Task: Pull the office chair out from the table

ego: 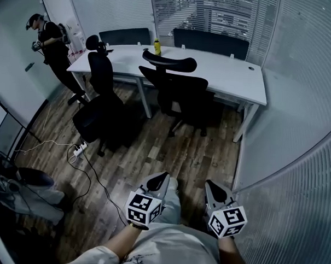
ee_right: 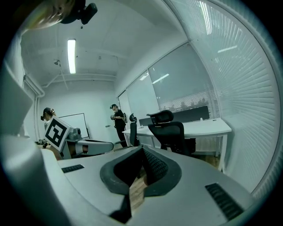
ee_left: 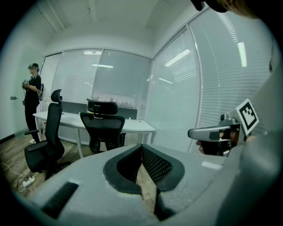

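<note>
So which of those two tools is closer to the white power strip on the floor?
Left. The left tool sits right of the power strip; the right tool is farther right, beyond the left one.

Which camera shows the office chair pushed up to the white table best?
The head view: the office chair shows from headrest to base, against the table. The left gripper view and right gripper view show only its upper part, from behind.
</note>
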`<state>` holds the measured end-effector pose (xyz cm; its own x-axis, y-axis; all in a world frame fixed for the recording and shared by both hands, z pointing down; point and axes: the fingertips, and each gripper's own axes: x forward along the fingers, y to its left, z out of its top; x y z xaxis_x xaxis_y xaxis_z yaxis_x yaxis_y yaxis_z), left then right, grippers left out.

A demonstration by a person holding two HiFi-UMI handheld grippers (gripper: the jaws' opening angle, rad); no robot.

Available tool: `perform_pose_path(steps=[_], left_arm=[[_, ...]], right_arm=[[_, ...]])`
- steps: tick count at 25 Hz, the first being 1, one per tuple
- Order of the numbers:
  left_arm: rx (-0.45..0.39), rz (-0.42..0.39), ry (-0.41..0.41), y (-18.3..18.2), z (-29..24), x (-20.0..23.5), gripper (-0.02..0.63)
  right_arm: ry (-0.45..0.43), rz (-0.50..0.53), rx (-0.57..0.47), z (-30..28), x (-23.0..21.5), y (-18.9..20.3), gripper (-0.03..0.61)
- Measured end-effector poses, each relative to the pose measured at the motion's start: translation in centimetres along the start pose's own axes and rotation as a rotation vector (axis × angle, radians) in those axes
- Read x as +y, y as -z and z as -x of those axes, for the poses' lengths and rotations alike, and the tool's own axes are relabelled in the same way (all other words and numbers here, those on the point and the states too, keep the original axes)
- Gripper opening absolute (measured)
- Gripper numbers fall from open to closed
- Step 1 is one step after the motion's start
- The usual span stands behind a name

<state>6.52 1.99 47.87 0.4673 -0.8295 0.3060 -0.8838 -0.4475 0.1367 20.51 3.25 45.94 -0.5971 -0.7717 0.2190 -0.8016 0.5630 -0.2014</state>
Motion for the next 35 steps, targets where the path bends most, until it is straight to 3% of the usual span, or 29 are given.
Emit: perform_pose_path(steps=[6,25,29,35], left_arm=[[-0.001,-0.084,-0.003,-1.4,-5.7,3.3,0.011],[-0.019,-0.070,0.018,-11.9,-25.4,20.6,0.011],[-0.035,-0.074,0.020,-14.2,-27.6,23.9,0.012],[-0.033,-0.053,0.014,-14.9,-28.9,28.0,0.011]], right_arm=[[0.022,0.006,-0.007,-4.5,-3.4,-0.7,0.008],[0.045,0.017,-0.078,-28.3,-14.7,-10.8,0.008],[0.028,0.008,-0.075,-33.2,-15.6,-12.5,0.008],[0.032,0.076,-0.028,-37.9,-15.7,-13.9,0.008]])
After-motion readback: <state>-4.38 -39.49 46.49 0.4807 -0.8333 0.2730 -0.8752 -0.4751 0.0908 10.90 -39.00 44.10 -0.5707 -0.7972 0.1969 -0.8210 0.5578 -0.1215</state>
